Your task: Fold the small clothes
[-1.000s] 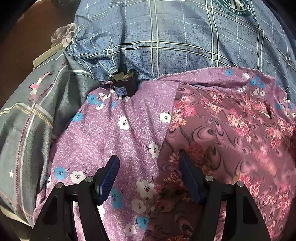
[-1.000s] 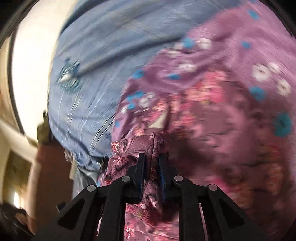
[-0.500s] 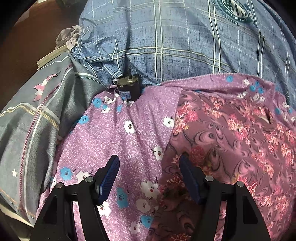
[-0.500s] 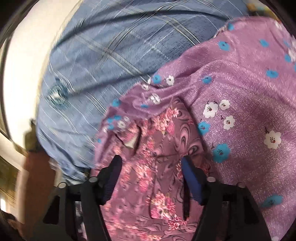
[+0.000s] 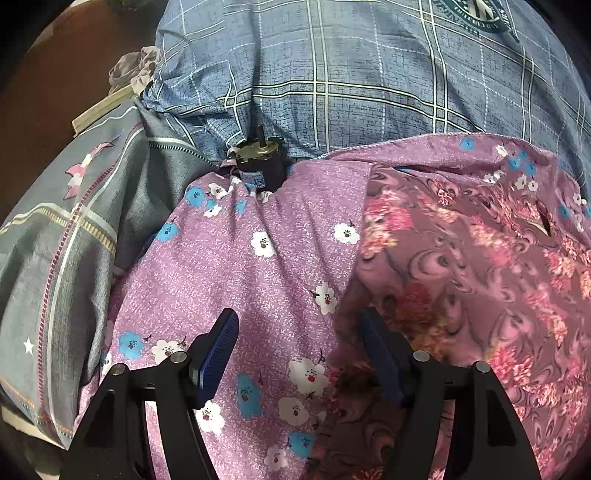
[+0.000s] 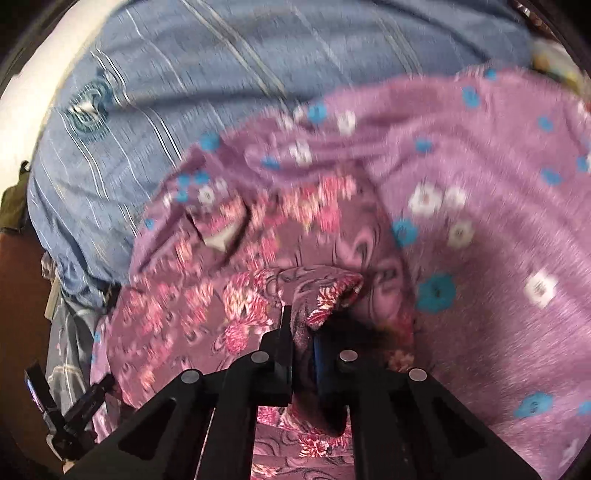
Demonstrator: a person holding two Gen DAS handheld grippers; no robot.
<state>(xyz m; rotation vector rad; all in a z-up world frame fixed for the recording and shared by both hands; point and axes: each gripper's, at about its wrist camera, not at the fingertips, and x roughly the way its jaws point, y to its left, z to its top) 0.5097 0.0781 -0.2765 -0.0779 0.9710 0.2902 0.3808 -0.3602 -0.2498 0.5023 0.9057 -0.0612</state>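
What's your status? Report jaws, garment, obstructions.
Left gripper open, hovering over the lilac flowered sheet. Right gripper shut on the maroon floral garment, bunched edge pinched. Dark cylindrical object beyond the sheet's far edge, off the garment.

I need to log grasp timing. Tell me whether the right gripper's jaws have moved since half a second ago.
Yes. The right gripper had its jaws spread wide over the dark floral garment; now they are shut on a bunched fold of it, beside the purple flowered sheet.

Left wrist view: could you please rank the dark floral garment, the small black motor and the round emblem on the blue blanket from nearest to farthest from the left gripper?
1. Dark floral garment, beside the right finger.
2. Small black motor, ahead, centre-left.
3. Round emblem, top right.
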